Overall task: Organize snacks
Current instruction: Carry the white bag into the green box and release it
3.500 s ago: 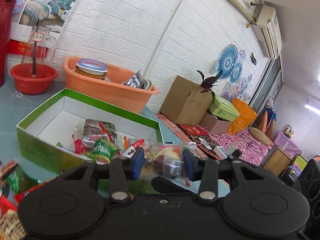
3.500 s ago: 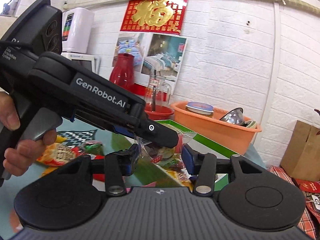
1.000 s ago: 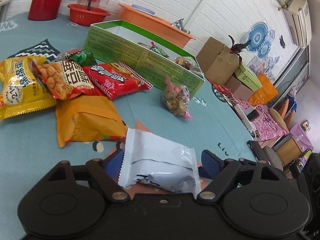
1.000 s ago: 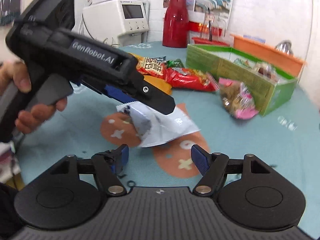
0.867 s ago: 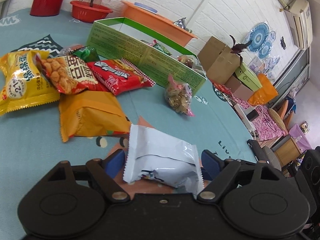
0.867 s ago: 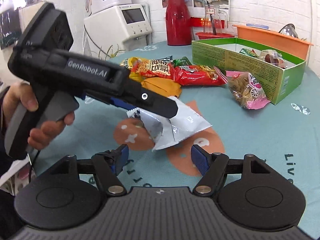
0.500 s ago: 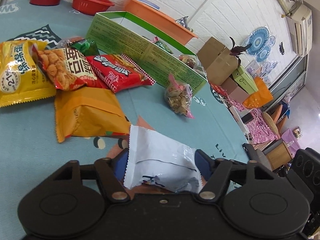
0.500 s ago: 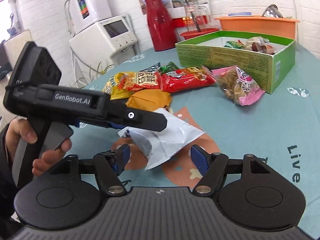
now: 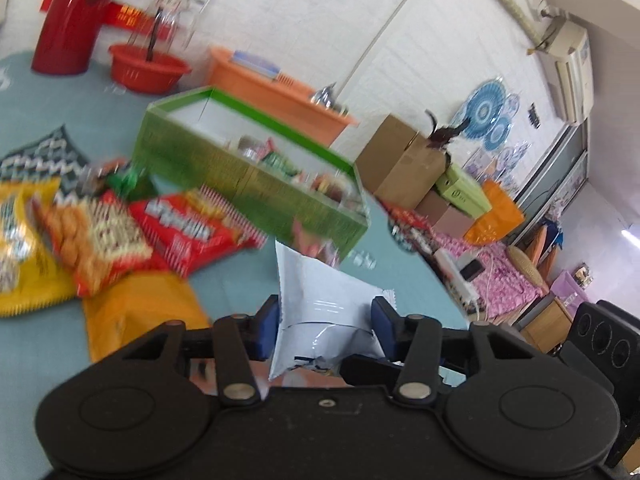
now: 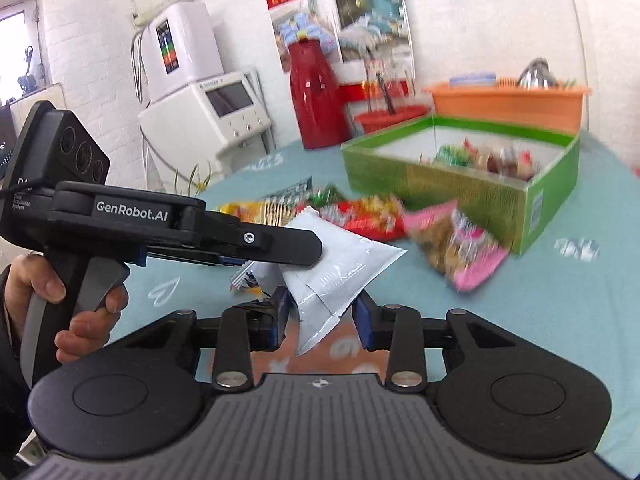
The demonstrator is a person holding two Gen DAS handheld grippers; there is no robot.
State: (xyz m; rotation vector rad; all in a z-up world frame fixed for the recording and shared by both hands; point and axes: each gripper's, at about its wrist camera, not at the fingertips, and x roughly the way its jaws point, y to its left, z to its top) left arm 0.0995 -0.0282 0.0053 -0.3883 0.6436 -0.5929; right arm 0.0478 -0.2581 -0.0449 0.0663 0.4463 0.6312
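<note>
My left gripper is shut on a white snack packet and holds it above the teal tablecloth. The packet also shows in the right wrist view, held by the left gripper just in front of my right gripper, whose jaws stand on either side of the packet's lower corner; I cannot tell whether they touch it. The green snack box with several snacks inside stands beyond, also seen from the right wrist. Loose snack bags, red, orange and yellow, lie left of it.
A pink-trimmed bag of nuts lies in front of the box. A red thermos, a red bowl and an orange basin stand behind it. White appliances stand at the back left.
My left gripper has closed on the white packet and lifted it off the table, tilting up toward the box. My right gripper's jaws have narrowed around the packet's corner.
</note>
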